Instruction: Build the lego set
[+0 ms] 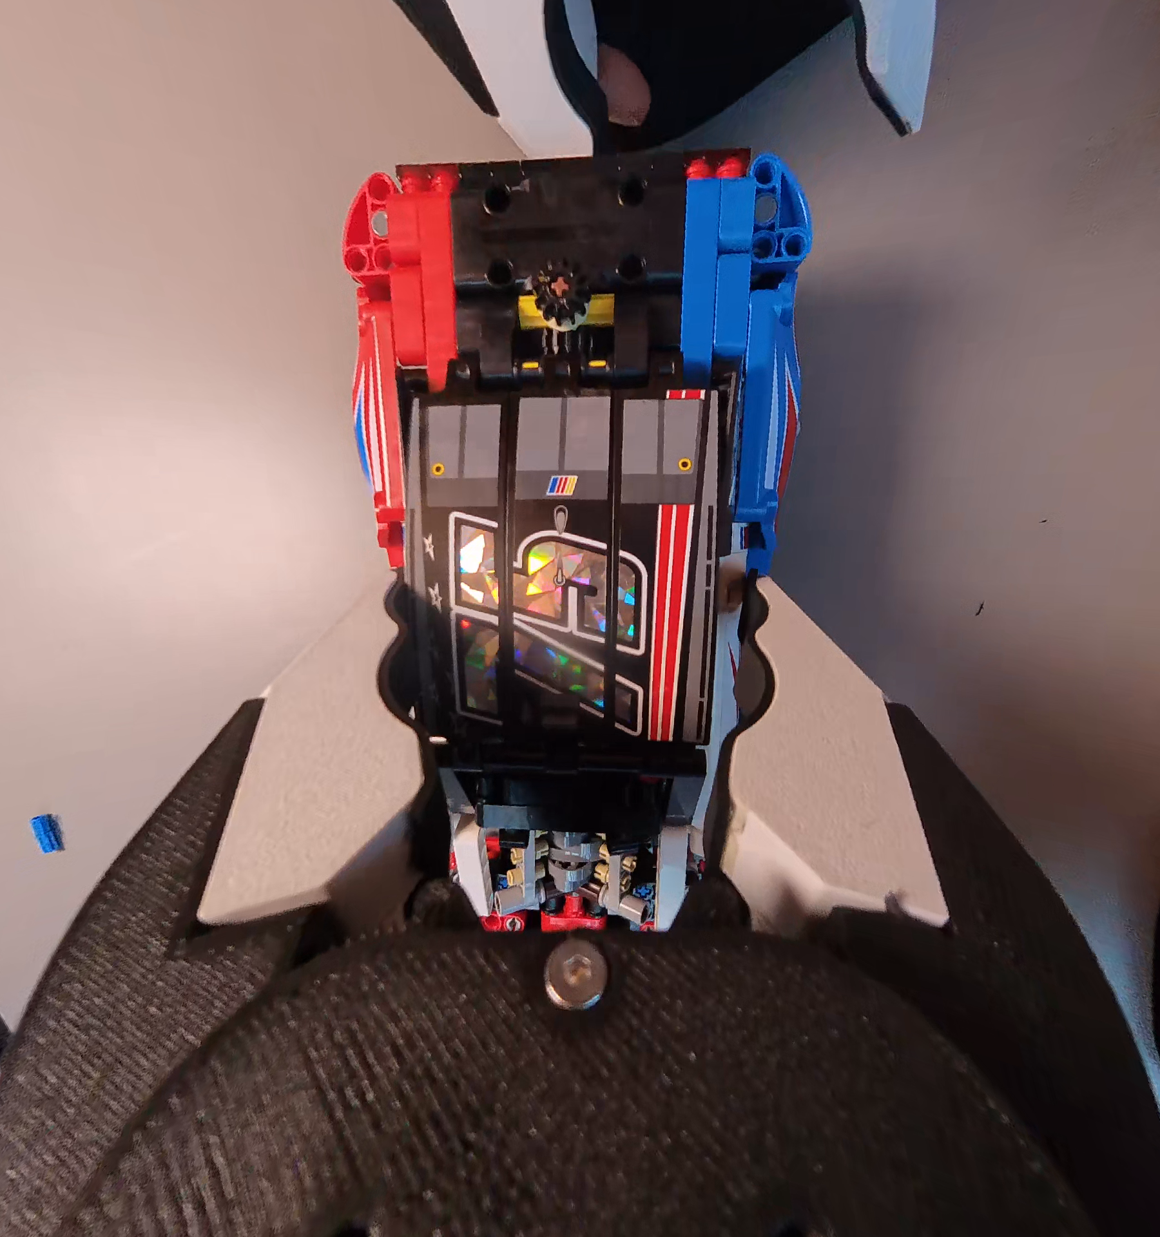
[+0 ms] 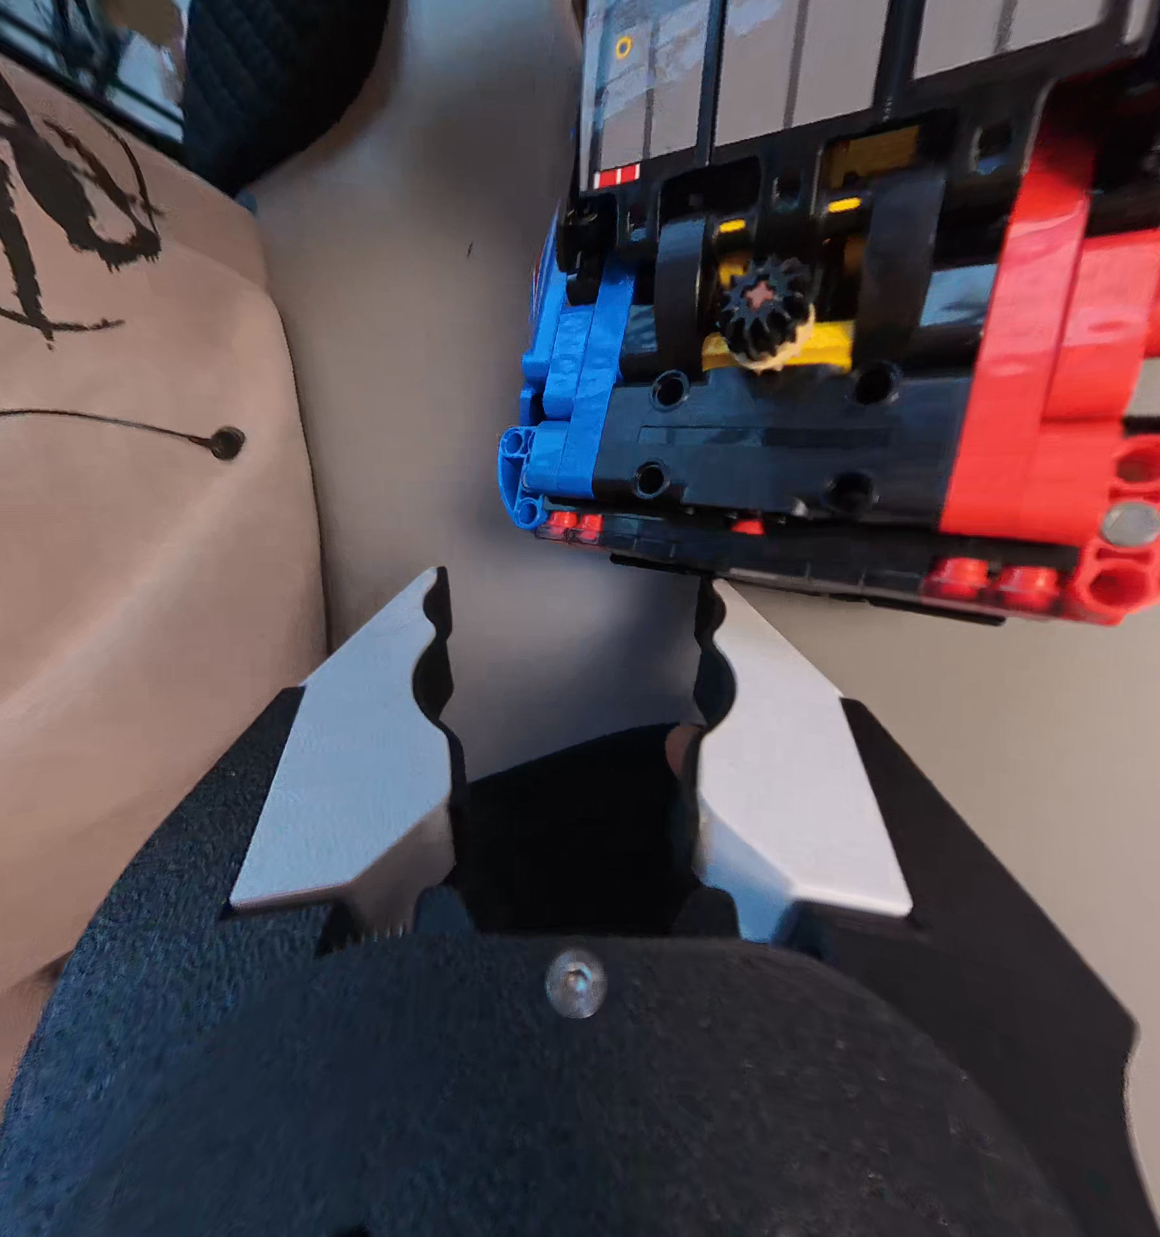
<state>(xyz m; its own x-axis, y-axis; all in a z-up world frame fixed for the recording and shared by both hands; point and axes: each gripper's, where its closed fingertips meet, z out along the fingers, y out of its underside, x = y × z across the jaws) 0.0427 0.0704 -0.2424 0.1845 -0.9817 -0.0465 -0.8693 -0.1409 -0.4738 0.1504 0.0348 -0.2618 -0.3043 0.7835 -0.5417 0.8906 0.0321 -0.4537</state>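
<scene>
- Now, in the left wrist view, your left gripper (image 1: 574,669) has its jaws closed on the flanks of the lego car (image 1: 564,535), clamping it near its middle. The car runs lengthwise away from the camera, and the black gear (image 1: 559,299) sits at the far end between the red side (image 1: 416,288) and the blue side (image 1: 731,288).
- Beyond that end, your right gripper (image 1: 691,73) faces you. A loose blue pin (image 1: 47,833) lies on the table (image 1: 162,401), well off to the left.
- Judging from the hold, a push on the far end could pivot the car between the pads or pop a panel loose.
- In the right wrist view, your right gripper (image 2: 574,602) stands with jaws apart and nothing between them, its right fingertip (image 2: 714,602) just beside the car's rear edge (image 2: 798,569).
- Closing off-centre there might catch that edge and tug the car askew.
- The grey table (image 2: 396,335) is plain and smooth; a tan cushion with black markings (image 2: 129,468) fills the left.
</scene>
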